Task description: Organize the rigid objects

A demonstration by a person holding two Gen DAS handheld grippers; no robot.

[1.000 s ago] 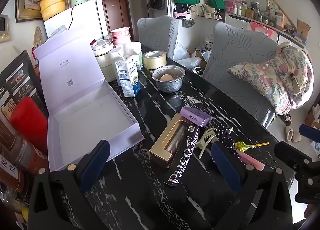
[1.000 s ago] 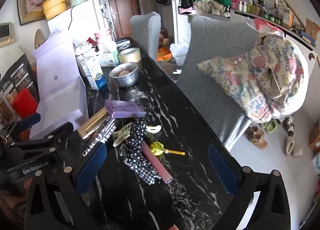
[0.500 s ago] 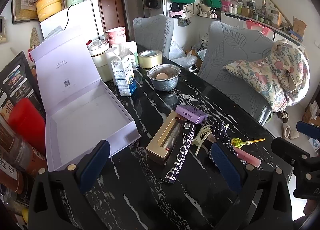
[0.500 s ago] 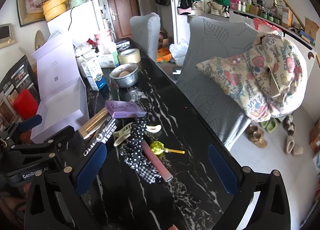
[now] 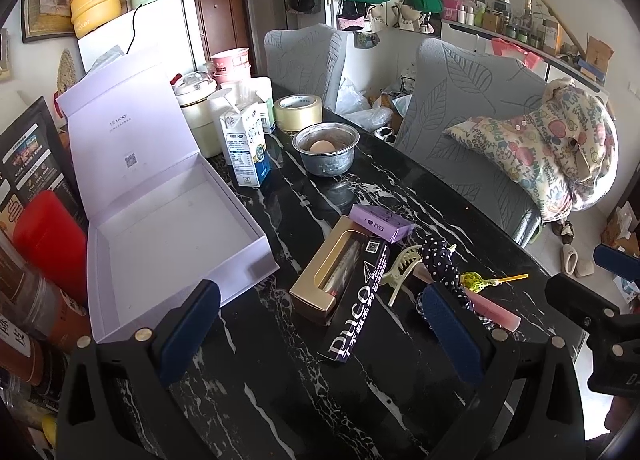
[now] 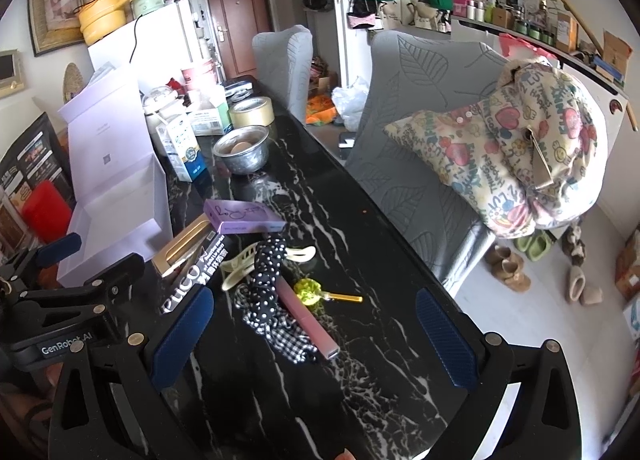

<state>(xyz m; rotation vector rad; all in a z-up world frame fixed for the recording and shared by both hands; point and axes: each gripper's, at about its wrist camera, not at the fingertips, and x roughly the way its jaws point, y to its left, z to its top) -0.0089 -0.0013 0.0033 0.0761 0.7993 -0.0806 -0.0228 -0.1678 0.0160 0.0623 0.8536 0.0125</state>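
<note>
A: What is hard to make out?

B: The pink tube [image 6: 307, 318] lies half under the polka-dot hair band [image 6: 267, 276], and the cream hair claw [image 6: 244, 266] is partly covered by that band too. The gold box [image 5: 326, 272] has the black Duco box [image 5: 356, 308] leaning over its edge, with the purple box [image 5: 380, 222] touching at 12 o'clock.

A: And the tools?

B: The left tool [image 5: 320, 332] hangs above the bench [image 5: 260, 380], fingers wide apart, holding nothing. The right tool [image 6: 314, 334] is likewise spread and empty; only part of it shows at 3 o'clock in the left view.

A: What stands around?

B: The open lilac box [image 5: 168, 236] sits at 9 o'clock, empty inside. Towards 12 o'clock stand a milk carton [image 5: 246, 148], a metal bowl [image 5: 326, 156] holding an egg, and a tape roll [image 5: 298, 112]
</note>
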